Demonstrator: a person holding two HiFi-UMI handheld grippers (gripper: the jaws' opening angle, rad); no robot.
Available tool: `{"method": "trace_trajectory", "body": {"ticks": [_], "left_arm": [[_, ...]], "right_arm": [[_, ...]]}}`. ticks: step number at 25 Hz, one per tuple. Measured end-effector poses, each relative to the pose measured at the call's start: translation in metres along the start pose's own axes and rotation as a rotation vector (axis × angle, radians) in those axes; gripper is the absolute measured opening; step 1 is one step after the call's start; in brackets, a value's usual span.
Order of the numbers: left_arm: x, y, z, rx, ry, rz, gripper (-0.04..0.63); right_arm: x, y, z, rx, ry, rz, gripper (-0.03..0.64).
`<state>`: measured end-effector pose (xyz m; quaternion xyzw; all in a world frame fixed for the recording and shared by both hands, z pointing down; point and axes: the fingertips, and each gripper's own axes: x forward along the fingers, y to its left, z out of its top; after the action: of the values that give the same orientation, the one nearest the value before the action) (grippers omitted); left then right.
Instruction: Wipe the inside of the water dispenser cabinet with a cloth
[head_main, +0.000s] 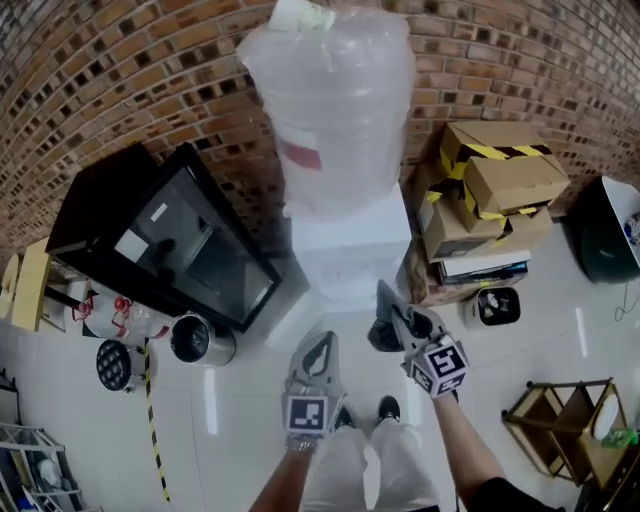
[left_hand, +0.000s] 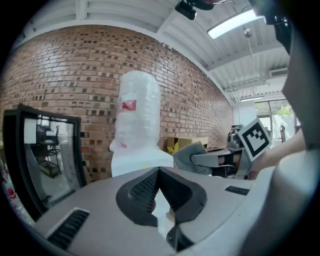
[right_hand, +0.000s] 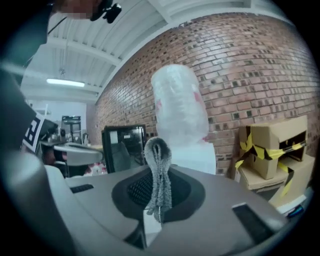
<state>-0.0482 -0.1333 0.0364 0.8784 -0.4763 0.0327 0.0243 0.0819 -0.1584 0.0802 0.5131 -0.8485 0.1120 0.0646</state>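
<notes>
The white water dispenser stands against the brick wall with a big clear bottle on top; from above, its cabinet front is hidden. My right gripper is just in front of its base, shut on a grey cloth. In the right gripper view the folded cloth sticks up from between the jaws, with the dispenser beyond. My left gripper hangs lower left of it, shut and holding nothing; its jaws point at the dispenser.
A black cabinet with a glass door stands left of the dispenser, a metal pot at its foot. Taped cardboard boxes are stacked to the right. A wooden rack is at the lower right.
</notes>
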Motion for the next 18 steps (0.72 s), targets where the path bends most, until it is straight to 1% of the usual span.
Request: {"method": "trace_trajectory", "body": {"ticks": [2, 4, 6, 7, 10, 11, 13, 15, 16, 18], "left_arm": [[0.009, 0.01, -0.072, 0.015, 0.007, 0.01, 0.002], [0.02, 0.018, -0.146, 0.068, 0.015, 0.006, 0.002], [0.029, 0.022, -0.217, 0.119, 0.022, -0.017, 0.002], [0.031, 0.025, -0.251, 0.118, 0.028, -0.027, 0.002], [0.043, 0.037, -0.336, 0.067, 0.03, -0.038, 0.002], [0.051, 0.041, -0.359, 0.064, 0.026, -0.041, 0.002], [0.066, 0.049, -0.399, 0.081, 0.01, -0.048, 0.002], [0.079, 0.052, -0.427, 0.088, -0.013, -0.053, 0.002], [0.084, 0.052, -0.437, 0.083, -0.022, -0.058, 0.002], [0.093, 0.051, -0.45, 0.073, -0.041, -0.079, 0.002]], "right_arm": [[0.034, -0.018, -0.076, -0.069, 0.016, 0.03, 0.021], [0.069, -0.035, -0.155, -0.12, 0.027, 0.068, 0.021], [0.096, -0.043, -0.235, -0.154, 0.058, 0.109, 0.021], [0.109, -0.044, -0.273, -0.161, 0.073, 0.127, 0.021], [0.154, -0.055, -0.377, -0.182, 0.082, 0.183, 0.021], [0.173, -0.06, -0.406, -0.185, 0.081, 0.196, 0.021], [0.214, -0.067, -0.457, -0.175, 0.071, 0.213, 0.021], [0.25, -0.075, -0.5, -0.165, 0.07, 0.202, 0.021], [0.266, -0.08, -0.515, -0.161, 0.07, 0.187, 0.021], [0.297, -0.094, -0.531, -0.147, 0.052, 0.151, 0.021]]}}
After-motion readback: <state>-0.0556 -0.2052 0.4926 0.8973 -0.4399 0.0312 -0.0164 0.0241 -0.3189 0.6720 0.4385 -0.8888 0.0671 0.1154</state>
